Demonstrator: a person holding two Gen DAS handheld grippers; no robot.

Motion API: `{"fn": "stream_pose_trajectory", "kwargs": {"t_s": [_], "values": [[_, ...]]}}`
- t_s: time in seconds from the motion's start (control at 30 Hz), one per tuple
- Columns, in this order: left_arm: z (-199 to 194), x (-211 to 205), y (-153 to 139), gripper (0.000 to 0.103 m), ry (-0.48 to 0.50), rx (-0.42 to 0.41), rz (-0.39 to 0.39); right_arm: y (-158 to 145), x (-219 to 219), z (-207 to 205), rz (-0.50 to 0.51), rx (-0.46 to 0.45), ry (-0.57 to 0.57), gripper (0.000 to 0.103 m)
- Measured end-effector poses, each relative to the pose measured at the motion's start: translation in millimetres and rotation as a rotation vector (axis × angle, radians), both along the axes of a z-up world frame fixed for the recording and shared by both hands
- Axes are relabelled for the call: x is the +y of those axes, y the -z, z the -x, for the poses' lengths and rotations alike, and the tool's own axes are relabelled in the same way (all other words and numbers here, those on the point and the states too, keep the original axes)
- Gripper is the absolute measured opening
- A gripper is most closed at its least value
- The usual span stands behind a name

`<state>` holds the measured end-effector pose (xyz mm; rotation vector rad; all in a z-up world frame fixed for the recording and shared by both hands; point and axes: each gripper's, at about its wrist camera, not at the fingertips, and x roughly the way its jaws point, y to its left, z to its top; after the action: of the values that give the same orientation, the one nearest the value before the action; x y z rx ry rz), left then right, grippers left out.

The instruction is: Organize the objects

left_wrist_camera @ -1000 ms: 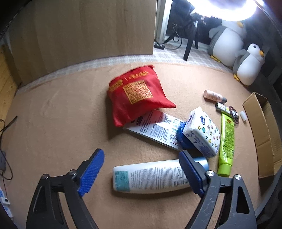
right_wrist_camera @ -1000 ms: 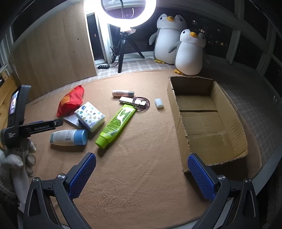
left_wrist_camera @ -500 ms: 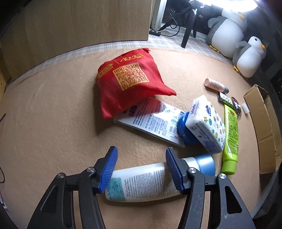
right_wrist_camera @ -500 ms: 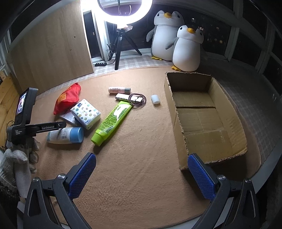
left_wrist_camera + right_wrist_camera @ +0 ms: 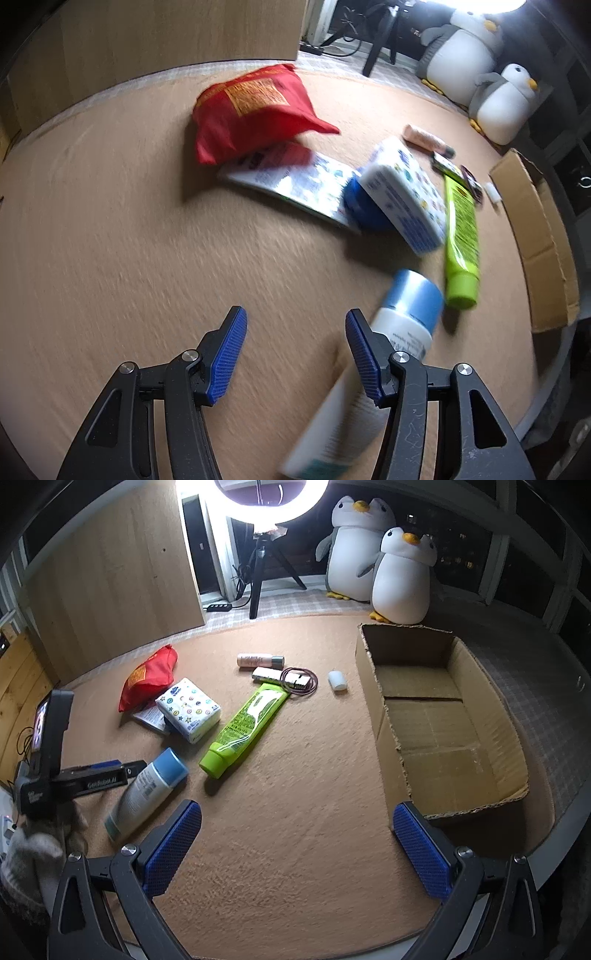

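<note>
A white bottle with a blue cap (image 5: 391,332) lies on the tan mat, outside and right of my left gripper (image 5: 295,350), whose jaws stand partly open with nothing between them. The bottle (image 5: 147,786) also shows in the right wrist view, beside the left gripper (image 5: 110,770). Beyond lie a red pouch (image 5: 255,107), a flat packet (image 5: 295,181), a tissue pack (image 5: 402,195), a green tube (image 5: 460,229) and a pink bottle (image 5: 424,140). My right gripper (image 5: 295,845) is wide open and empty above the mat. The open cardboard box (image 5: 436,716) stands at right.
A small white cap (image 5: 337,681), a flat stick with a cord loop (image 5: 291,677) lie near the box. Two plush penguins (image 5: 388,561), a ring light on a tripod (image 5: 258,572) and a wooden panel (image 5: 110,576) stand at the back.
My left gripper, half-closed around the white bottle half a second ago, has slipped off it; the bottle has swung round and now lies outside the right finger. The left view is blurred.
</note>
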<state>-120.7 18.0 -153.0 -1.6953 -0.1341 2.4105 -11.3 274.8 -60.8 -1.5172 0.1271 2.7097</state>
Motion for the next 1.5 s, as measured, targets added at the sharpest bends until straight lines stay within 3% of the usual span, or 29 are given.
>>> {"fn": "stream_pose_trajectory", "kwargs": {"t_s": [0.4,0.43,0.5,0.57,1.0,1.2,1.33,1.5], "values": [[-41.5,20.0,-7.0,0.062,0.059,0.010,-0.035,11.4,-17.0,6.0,0.080,-0.017,-0.077,0.102],[-46.0,20.0,-9.8,0.064,0.069,0.020,-0.027,14.1,-18.5,8.6,0.104,-0.022,-0.092,0.102],[-53.3,19.5,-15.4,0.080,0.083,0.044,-0.018,19.4,-22.2,12.2,0.128,-0.031,-0.117,0.102],[-61.7,19.4,-20.0,0.084,0.105,0.055,-0.026,25.7,-25.3,17.2,0.144,-0.046,-0.134,0.102],[-72.1,33.3,-11.9,0.084,0.169,0.018,-0.087,73.1,-58.6,56.0,0.240,-0.203,-0.259,0.102],[-70.7,35.6,-5.1,0.081,0.174,-0.013,-0.142,88.0,-70.1,65.4,0.291,-0.264,-0.294,0.096],[-69.8,35.5,-0.4,0.077,0.165,-0.032,-0.168,93.4,-78.4,68.0,0.299,-0.290,-0.321,0.077],[-68.4,34.9,-0.2,0.070,0.157,-0.035,-0.191,97.3,-91.5,69.8,0.291,-0.303,-0.357,0.075]]}}
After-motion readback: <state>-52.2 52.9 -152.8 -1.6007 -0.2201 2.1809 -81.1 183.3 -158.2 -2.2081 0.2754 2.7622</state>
